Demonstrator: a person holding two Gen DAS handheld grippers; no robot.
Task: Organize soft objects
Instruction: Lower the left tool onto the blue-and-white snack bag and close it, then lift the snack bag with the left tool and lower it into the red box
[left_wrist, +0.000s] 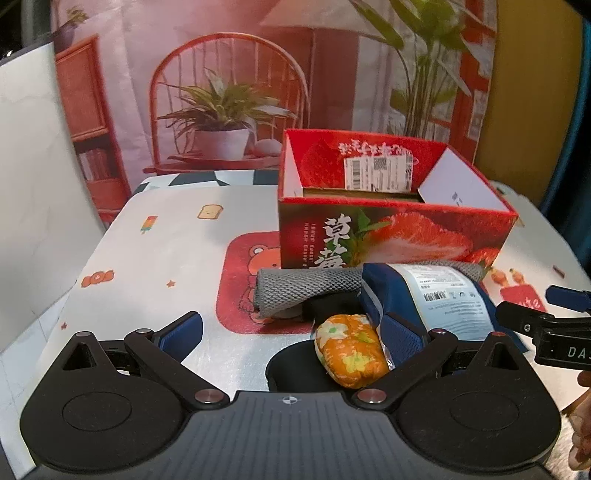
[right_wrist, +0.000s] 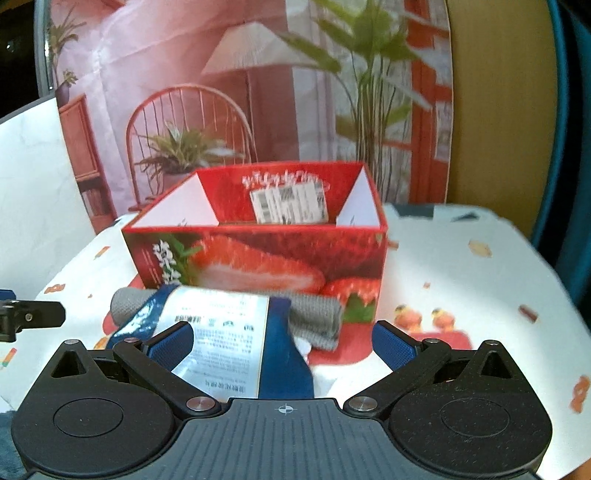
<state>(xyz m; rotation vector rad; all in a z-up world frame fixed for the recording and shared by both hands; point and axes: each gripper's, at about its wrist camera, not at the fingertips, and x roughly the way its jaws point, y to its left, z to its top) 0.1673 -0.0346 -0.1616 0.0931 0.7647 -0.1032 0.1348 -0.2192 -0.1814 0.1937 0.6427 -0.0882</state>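
A red strawberry box (left_wrist: 395, 236) stands open on the table; it also shows in the right wrist view (right_wrist: 258, 254). In front of it lie a grey knitted cloth (left_wrist: 295, 291), a blue packet with a white label (left_wrist: 443, 302), an orange flowered pouch (left_wrist: 349, 349) and a black soft item (left_wrist: 295, 365). My left gripper (left_wrist: 291, 332) is open, low over the pouch. My right gripper (right_wrist: 282, 343) is open over the blue packet (right_wrist: 229, 339) and grey cloth (right_wrist: 314, 317); its fingers (left_wrist: 532, 321) enter the left wrist view at the right edge.
The table has a white cloth with cartoon prints and a red bear patch (left_wrist: 243, 280). A printed backdrop of a chair and plants (left_wrist: 229, 110) hangs behind. A white board (left_wrist: 33, 184) stands at the left.
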